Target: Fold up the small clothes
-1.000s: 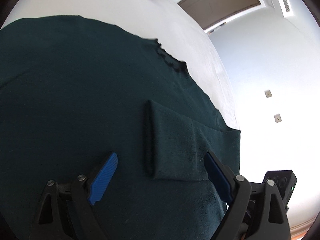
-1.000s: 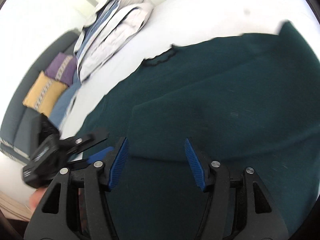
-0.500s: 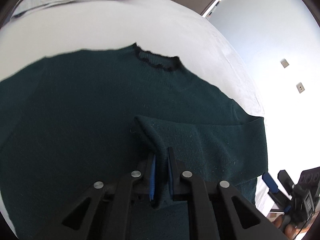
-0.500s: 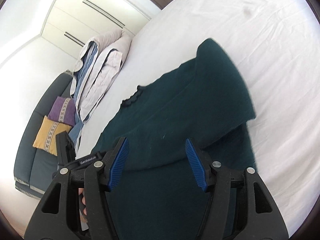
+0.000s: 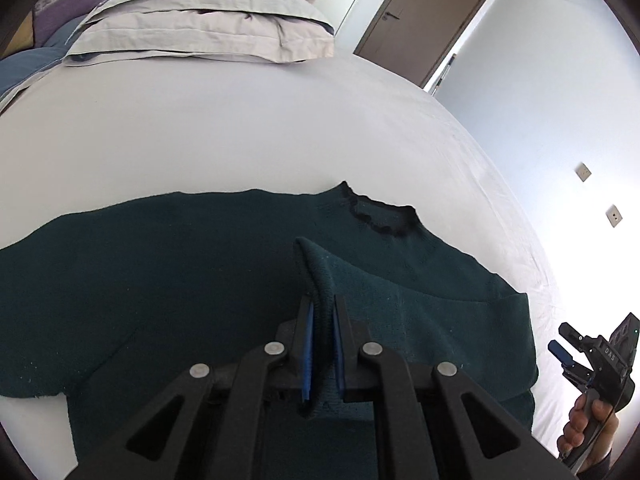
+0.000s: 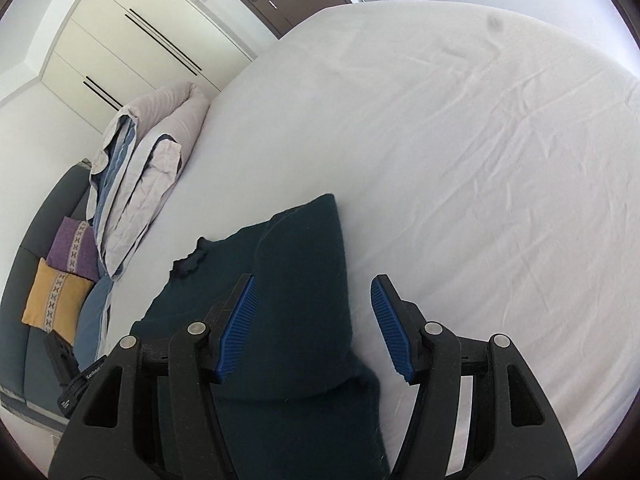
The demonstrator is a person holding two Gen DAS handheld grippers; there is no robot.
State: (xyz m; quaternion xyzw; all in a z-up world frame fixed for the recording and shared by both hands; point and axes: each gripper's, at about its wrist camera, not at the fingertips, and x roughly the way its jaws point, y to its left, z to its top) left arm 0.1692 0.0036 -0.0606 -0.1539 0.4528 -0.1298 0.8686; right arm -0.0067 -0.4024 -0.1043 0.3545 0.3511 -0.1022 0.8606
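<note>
"DAS" on right hand-held gripper (image 5: 568,350)

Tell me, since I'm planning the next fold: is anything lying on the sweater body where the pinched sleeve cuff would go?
Nothing visible: the left gripper pinches the sleeve cuff, and the sweater is bare.

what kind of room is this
Most likely a bedroom: a dark green sweater is spread on a wide bed with a white sheet, folded bedding is stacked at the bed's far end, and built-in wardrobe doors line one wall.
</note>
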